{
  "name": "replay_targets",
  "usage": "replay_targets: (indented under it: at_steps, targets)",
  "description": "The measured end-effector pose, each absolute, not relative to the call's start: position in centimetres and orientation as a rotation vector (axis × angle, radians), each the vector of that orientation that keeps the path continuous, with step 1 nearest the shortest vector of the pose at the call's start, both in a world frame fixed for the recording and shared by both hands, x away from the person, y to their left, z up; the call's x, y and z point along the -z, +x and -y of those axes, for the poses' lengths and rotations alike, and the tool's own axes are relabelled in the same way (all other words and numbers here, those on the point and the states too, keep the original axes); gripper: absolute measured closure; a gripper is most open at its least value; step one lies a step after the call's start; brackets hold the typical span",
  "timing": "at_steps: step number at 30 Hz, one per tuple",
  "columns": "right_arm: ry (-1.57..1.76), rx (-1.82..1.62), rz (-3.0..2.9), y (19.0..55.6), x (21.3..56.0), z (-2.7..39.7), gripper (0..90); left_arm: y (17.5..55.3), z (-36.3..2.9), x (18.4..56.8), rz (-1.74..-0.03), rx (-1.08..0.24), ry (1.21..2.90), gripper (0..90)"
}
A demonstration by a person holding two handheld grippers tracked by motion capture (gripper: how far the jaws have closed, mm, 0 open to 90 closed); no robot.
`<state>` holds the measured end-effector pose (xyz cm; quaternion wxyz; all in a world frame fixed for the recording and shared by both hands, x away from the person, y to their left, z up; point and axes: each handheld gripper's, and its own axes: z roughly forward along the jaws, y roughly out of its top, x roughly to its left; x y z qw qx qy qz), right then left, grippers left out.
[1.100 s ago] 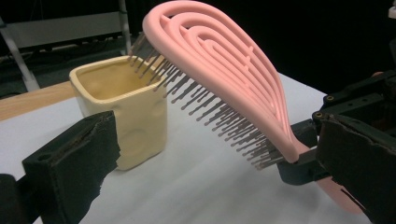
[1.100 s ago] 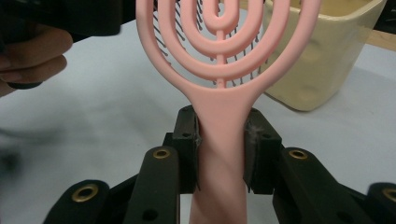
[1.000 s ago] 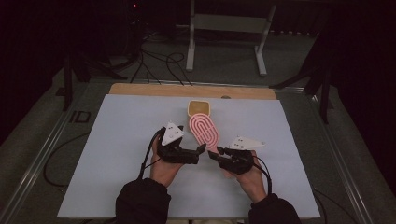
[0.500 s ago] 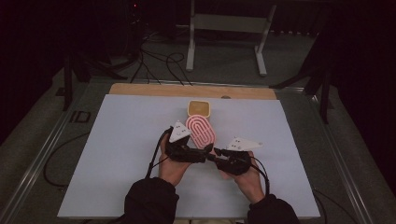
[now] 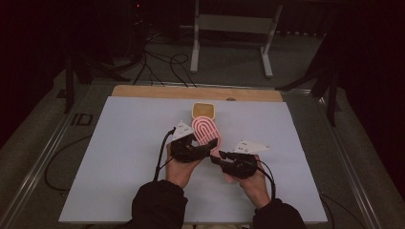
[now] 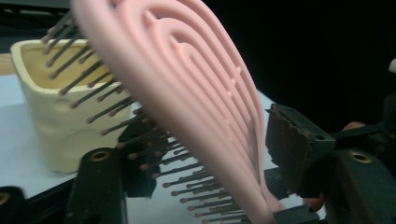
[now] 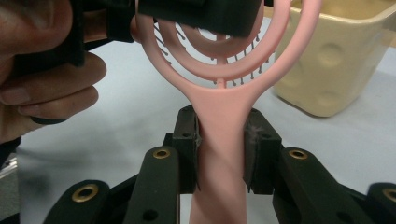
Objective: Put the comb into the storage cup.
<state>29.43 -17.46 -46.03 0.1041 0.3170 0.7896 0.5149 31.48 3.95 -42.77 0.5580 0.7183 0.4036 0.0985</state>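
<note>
- The room around me is dark. A grey floor with black cables and a white metal stand lies past the table.
- My table has a big pale sheet on top, and a strip of wood shows at its far edge.
- A small yellow cup stands on the table, just behind the brush head.
- The pink brush is up off the table, between my two hands, near the middle.
- My right gripper has its fingers pressed on both sides of the brush handle.
- My left gripper has just been closing its fingers around the brush head. One finger sits against the dark bristles. The other looks a bit apart from the pink back, so I cannot tell if it grips yet.
- The brush tip is cut off in the left gripper view, and the room's far corners are too dark to make out.
</note>
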Motion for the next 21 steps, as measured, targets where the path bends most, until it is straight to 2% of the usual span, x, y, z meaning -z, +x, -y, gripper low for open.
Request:
replay_targets:
  at_steps: [9, 12, 21]
  targets:
    - [0.923, -1.557, -2.314, 29.26, 45.93, 17.21, 70.2, 31.55, -3.87, 42.85, -0.936, -0.203, 1.679, 46.1]
    - [0.926, -1.560, -2.314, 29.28, 45.98, 17.23, 70.1, 31.56, -4.02, 42.82, -0.937, -0.188, 1.660, 52.0]
    - [0.936, -1.565, -2.322, 29.30, 46.17, 17.06, 70.0, 31.49, -3.92, 42.86, -0.910, -0.145, 1.647, 59.9]
